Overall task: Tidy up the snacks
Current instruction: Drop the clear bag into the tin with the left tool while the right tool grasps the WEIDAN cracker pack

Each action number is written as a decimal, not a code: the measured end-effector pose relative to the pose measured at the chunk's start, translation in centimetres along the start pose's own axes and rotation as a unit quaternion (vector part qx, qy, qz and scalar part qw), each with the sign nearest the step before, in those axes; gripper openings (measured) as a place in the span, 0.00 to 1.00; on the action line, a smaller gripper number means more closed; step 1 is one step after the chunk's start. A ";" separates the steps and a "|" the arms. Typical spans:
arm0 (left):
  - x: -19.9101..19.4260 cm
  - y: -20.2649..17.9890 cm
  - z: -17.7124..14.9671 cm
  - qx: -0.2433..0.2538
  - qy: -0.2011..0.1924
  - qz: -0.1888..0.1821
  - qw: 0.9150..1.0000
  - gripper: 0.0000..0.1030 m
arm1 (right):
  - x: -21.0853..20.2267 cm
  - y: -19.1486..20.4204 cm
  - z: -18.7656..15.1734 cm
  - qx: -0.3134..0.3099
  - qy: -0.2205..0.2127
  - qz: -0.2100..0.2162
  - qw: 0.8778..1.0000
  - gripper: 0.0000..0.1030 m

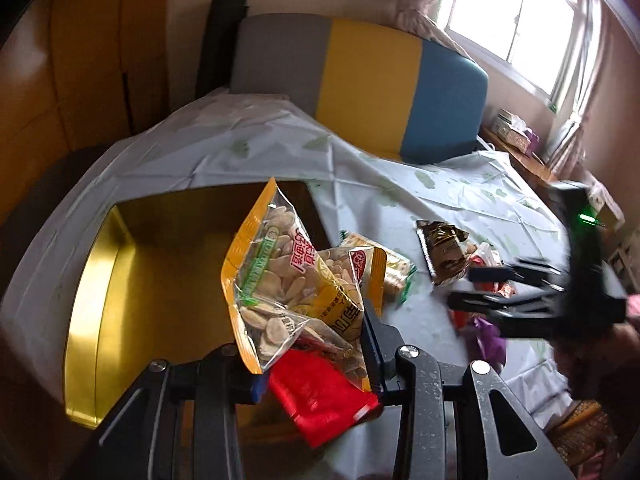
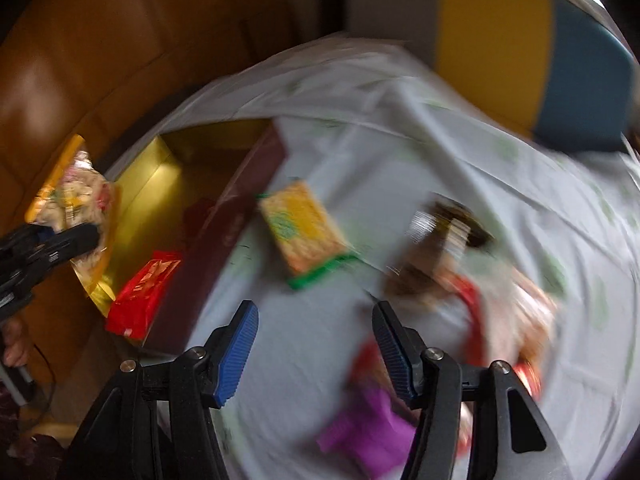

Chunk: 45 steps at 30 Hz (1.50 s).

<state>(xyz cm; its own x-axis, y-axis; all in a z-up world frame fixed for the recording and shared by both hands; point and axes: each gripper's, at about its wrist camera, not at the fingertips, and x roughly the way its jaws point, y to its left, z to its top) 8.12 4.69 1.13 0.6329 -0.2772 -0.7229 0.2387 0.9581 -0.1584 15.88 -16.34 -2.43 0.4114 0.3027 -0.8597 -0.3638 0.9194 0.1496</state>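
Note:
My left gripper [image 1: 312, 364] is shut on a yellow-edged clear bag of seeds [image 1: 276, 280] and holds it up over the open gold box [image 1: 120, 280]. A red packet [image 1: 320, 396] lies in the box under the bag. In the right wrist view the gold box [image 2: 160, 184] sits at the left, with the red packet [image 2: 144, 296] inside and the seed bag [image 2: 76, 200] in the left gripper [image 2: 80, 236] over its edge. My right gripper [image 2: 316, 352] is open and holds nothing, above the tablecloth. It is blurred in the left wrist view [image 1: 480, 288].
Loose snacks lie on the white cloth [image 2: 360, 128]: a green-edged cracker pack [image 2: 304, 228], a brown packet [image 2: 448, 232], red and white packets [image 2: 500, 312] and a purple packet [image 2: 368, 428]. A grey, yellow and blue chair back [image 1: 372, 80] stands behind the table.

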 end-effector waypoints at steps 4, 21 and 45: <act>-0.8 2.2 -1.2 -0.023 0.001 0.002 1.000 0.37 | 4.2 1.3 2.6 -0.050 0.034 -0.020 0.998 0.59; 0.3 6.3 -1.7 -0.076 0.016 0.010 0.997 0.37 | 7.6 2.5 3.0 -0.084 0.065 -0.064 0.992 0.50; 14.2 4.7 8.2 -0.084 0.094 0.019 0.992 0.46 | 3.3 2.9 -7.4 0.012 0.030 -0.035 0.999 0.51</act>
<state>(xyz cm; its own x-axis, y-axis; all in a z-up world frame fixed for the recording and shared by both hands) 24.27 4.70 -4.38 0.4864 -0.2370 -0.8410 0.0814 0.9706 -0.2264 10.04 -14.51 -8.46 0.3834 0.2224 -0.8964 -0.3160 0.9436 0.0989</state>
